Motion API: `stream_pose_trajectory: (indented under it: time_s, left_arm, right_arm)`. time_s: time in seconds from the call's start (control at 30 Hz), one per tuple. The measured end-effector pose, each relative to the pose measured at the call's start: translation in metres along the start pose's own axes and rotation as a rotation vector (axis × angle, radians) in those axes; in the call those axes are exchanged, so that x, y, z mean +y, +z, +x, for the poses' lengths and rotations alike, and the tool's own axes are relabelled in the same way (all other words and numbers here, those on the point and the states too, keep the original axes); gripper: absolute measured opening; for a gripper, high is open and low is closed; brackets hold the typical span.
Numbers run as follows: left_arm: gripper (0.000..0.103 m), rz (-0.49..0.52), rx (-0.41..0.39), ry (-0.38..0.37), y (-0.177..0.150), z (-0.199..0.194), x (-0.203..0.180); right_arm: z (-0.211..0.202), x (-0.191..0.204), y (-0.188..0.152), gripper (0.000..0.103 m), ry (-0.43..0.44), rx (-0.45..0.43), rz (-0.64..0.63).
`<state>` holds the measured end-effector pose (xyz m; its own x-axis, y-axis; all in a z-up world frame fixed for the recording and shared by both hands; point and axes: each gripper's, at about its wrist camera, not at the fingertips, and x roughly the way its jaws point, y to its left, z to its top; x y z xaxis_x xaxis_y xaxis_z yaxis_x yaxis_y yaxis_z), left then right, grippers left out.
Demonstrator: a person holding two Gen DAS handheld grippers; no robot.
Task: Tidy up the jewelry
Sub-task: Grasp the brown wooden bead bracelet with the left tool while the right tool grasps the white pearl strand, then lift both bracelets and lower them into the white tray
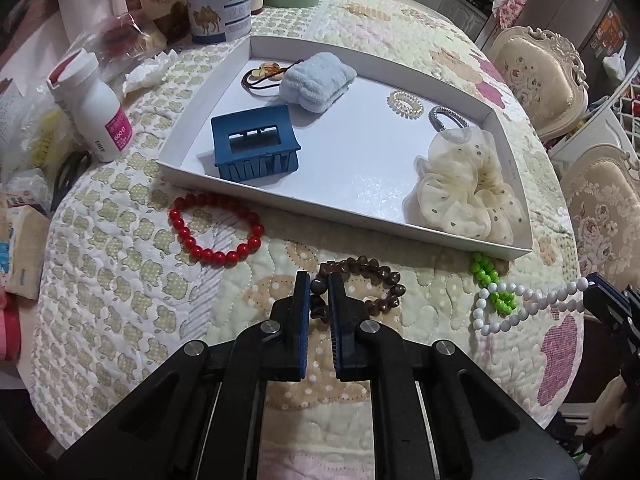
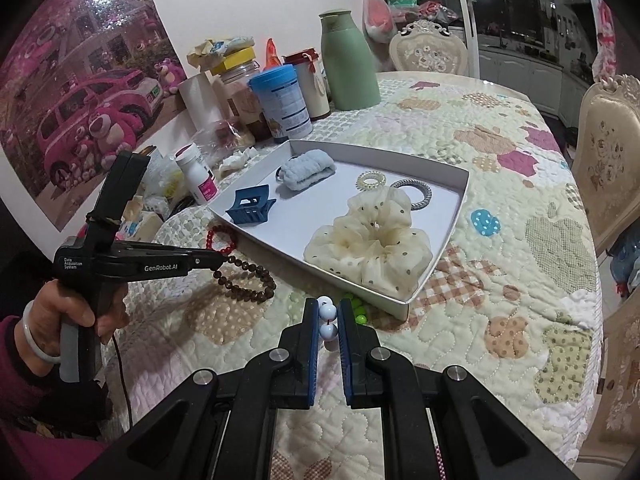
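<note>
My left gripper (image 1: 319, 280) is shut on a brown bead bracelet (image 1: 376, 280), which hangs from its tip just above the quilted table. My right gripper (image 2: 327, 312) is shut on a white bead bracelet (image 2: 329, 332); its loop trails over a green bead bracelet (image 1: 490, 280) at the tray's near right corner. A red bead bracelet (image 1: 216, 232) lies on the cloth left of the brown one. The white tray (image 1: 360, 184) holds a blue claw clip (image 1: 252, 144), a fluffy blue scrunchie (image 1: 316, 80), a cream dotted scrunchie (image 1: 468, 188), a clear coil tie (image 1: 405, 104) and a silver band (image 1: 440, 116).
A pill bottle (image 1: 96, 116), a blue can (image 2: 282, 104), a green thermos (image 2: 350, 60) and packets crowd the table's far left. Ornate chairs (image 1: 536, 76) stand along the right side. A person's hand (image 2: 80, 308) holds the left gripper's handle.
</note>
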<state>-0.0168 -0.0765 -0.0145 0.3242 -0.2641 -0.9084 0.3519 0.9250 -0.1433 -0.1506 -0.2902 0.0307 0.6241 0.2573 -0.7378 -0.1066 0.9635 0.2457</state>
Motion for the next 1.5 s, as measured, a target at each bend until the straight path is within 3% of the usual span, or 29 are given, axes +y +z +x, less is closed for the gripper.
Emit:
stream_pose_trajectory:
  time_s: [0.8, 1.5]
  left_arm:
    - [0.008, 0.032, -0.079, 0.016, 0.009, -0.041, -0.011]
    - [0.008, 0.072, -0.177, 0.046, 0.057, -0.072, -0.023]
  right_arm:
    - [-0.035, 0.02, 0.02, 0.009, 0.031, -0.087, -0.061]
    - [-0.034, 0.034, 0.076, 0.009, 0.035, -0.153, -0.124]
